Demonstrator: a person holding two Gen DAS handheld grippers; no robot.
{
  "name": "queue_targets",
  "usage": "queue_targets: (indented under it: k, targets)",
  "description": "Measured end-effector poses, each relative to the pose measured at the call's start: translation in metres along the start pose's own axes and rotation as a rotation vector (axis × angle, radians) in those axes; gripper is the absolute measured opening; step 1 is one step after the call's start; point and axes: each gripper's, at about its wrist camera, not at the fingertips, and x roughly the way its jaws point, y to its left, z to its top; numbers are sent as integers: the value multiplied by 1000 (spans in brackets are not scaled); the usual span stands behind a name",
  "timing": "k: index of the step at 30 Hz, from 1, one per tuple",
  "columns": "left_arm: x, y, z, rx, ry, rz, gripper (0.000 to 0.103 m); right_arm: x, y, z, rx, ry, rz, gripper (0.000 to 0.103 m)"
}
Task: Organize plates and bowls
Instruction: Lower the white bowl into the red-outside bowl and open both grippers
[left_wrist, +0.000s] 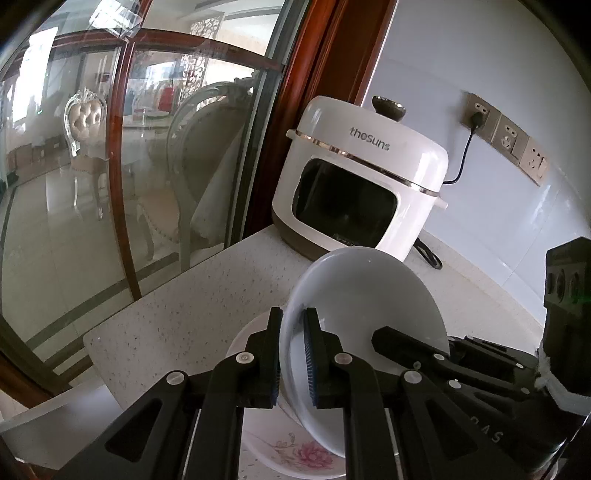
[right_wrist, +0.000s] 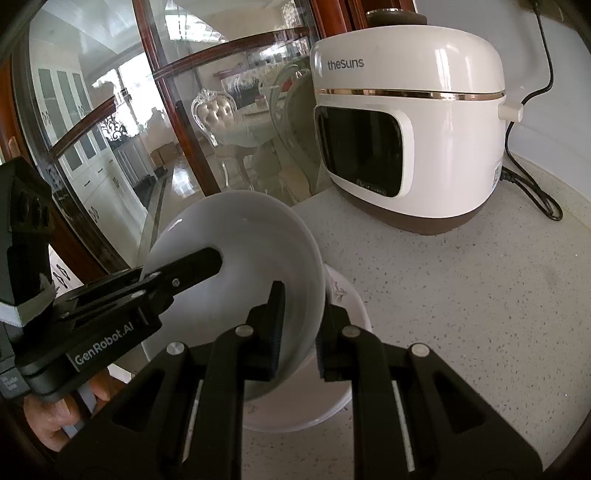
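Observation:
A plain white bowl (left_wrist: 365, 295) hangs tilted on its side above the speckled counter (left_wrist: 184, 317). My left gripper (left_wrist: 293, 350) is shut on its near rim, one finger inside and one outside. In the right wrist view the same white bowl (right_wrist: 240, 258) has its opposite wall pinched by my right gripper (right_wrist: 301, 328), also shut. Each gripper shows in the other's view: the right gripper (left_wrist: 391, 343) reaches into the bowl, and the left gripper (right_wrist: 207, 262) comes in from the left. Directly underneath sits a white bowl with a pink flower print (left_wrist: 295, 454), (right_wrist: 347, 314), partly hidden.
A white rice cooker (left_wrist: 362, 177), (right_wrist: 406, 129) stands at the back against the wall, its black cord (right_wrist: 532, 192) trailing on the counter to wall sockets (left_wrist: 506, 136). A glass door in a wooden frame (left_wrist: 122, 184) borders the counter's left edge. A hand (right_wrist: 51, 417) grips the left handle.

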Motion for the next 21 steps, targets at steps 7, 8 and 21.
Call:
queue_targets:
  k: [7,8,21]
  targets:
    - [0,2,0,3,-6,5,12,4,5,1,-16,5,-14,19]
    - [0,2,0,4,-6,8,12,5,6,1,-18,6,-15,20]
    - [0,2,-1,13,-20,22,43,3,4,2,-7,-11,-6,24]
